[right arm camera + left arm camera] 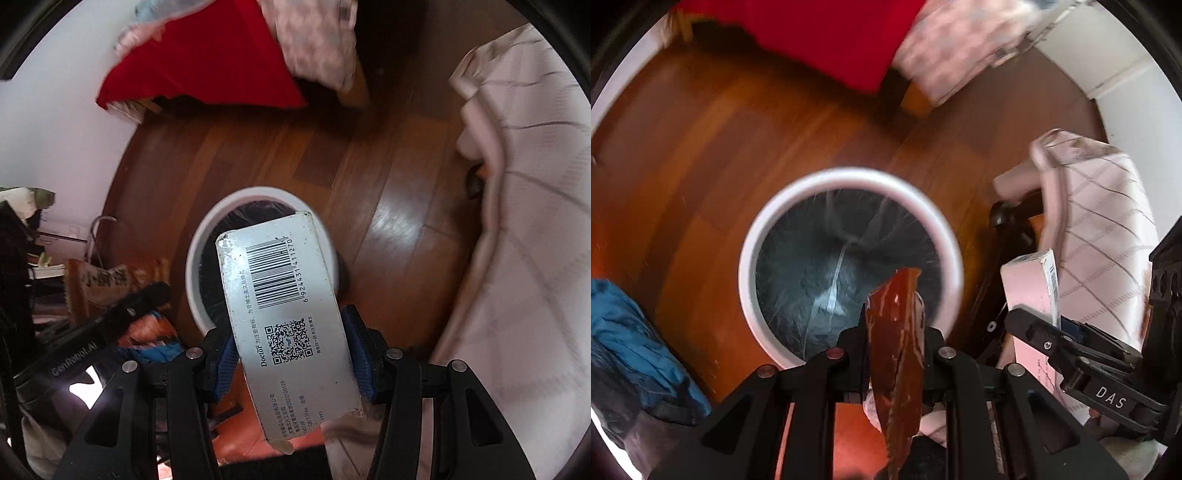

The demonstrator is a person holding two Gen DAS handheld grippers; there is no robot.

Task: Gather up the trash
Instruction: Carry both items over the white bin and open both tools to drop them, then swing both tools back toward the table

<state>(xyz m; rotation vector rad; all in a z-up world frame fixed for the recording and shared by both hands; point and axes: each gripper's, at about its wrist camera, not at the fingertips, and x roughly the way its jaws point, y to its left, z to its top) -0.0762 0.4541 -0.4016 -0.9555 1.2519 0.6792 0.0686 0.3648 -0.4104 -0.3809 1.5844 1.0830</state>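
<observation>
Bin (849, 177) sits directly below your left hand-held gripper (895, 354), clamped on brown wrapper (895, 354); right hand-held gripper (291, 354), clamping box (291, 317), hangs beside the rim.

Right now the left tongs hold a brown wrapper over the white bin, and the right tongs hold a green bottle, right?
Not quite. The left tongs do hold the brown wrapper over the white bin, but the right wrist view shows the right tongs gripping a white barcoded box, not a green bottle.
</observation>
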